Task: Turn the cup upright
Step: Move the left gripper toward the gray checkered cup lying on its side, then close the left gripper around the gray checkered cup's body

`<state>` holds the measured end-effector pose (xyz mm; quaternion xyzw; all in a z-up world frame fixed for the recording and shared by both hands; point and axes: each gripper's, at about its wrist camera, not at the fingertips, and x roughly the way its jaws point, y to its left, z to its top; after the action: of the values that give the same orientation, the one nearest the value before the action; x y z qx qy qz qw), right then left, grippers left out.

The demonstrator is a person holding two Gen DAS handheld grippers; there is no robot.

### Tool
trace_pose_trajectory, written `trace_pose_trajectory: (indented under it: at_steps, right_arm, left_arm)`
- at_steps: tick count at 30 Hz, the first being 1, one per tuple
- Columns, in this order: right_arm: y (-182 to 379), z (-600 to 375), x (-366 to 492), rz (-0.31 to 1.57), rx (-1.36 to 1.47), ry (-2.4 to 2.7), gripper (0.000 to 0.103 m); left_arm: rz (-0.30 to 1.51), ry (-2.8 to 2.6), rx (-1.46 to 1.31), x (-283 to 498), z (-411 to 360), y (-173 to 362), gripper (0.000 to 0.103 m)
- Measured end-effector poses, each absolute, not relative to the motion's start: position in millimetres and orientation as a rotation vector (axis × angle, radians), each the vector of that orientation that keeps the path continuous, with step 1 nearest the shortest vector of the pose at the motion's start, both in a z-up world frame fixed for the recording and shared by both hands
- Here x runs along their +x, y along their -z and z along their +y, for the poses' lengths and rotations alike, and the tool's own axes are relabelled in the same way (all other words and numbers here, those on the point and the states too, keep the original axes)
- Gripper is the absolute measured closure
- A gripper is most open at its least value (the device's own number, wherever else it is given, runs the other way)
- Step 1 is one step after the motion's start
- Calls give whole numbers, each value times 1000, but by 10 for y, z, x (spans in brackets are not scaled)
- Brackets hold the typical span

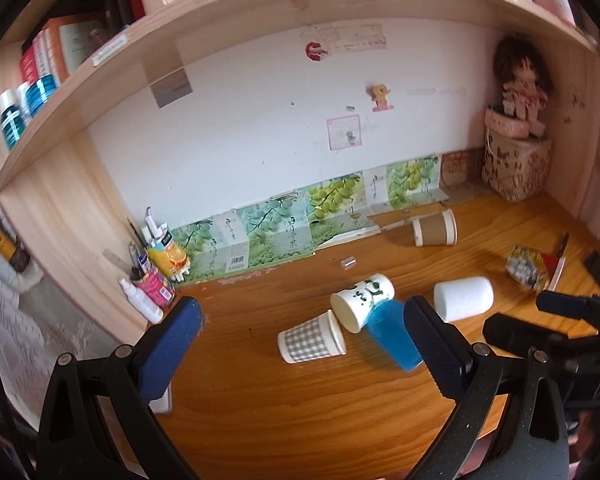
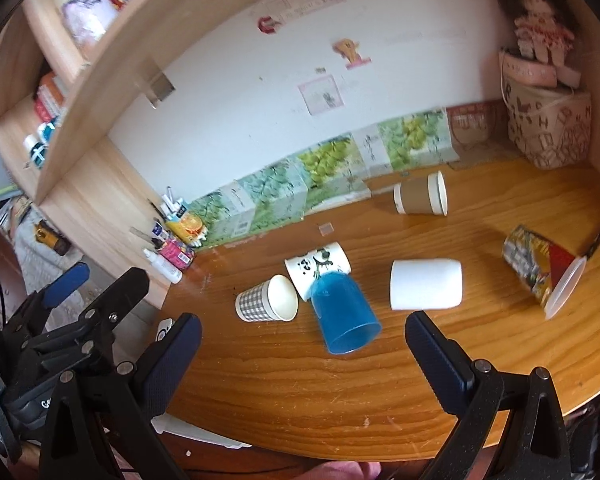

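Right gripper (image 2: 302, 330), jaws spread wide, holding nothing; left gripper (image 1: 302, 314) likewise wide and empty. Just beyond the right jaws, between them, blue cup (image 2: 342, 312) lies on its side on the desk (image 2: 300, 392), touching the panda cup (image 2: 318, 266); checked cup (image 2: 266, 299) left, white cup (image 2: 426, 284) right, brown cup (image 2: 420, 199) farthest.
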<state>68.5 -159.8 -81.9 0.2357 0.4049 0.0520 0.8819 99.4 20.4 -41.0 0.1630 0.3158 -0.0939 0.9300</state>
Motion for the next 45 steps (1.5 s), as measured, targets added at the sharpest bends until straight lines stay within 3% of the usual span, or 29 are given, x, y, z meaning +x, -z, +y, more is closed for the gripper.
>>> trace_pose_trajectory:
  at_steps: [18,28,45]
  right_arm:
    - [1886,-1439,1068,1084,1169,-2,0]
    - [2494,-1440,1083,1108,1626,16,0]
    - [2885,-1426,1091,1156,1699,180,1]
  left_arm:
    - [729,568,793,1574,455,1159,2]
    - [823,738,951,1894,390,1651,2]
    - [957,829,1131,2171,176,2508,2]
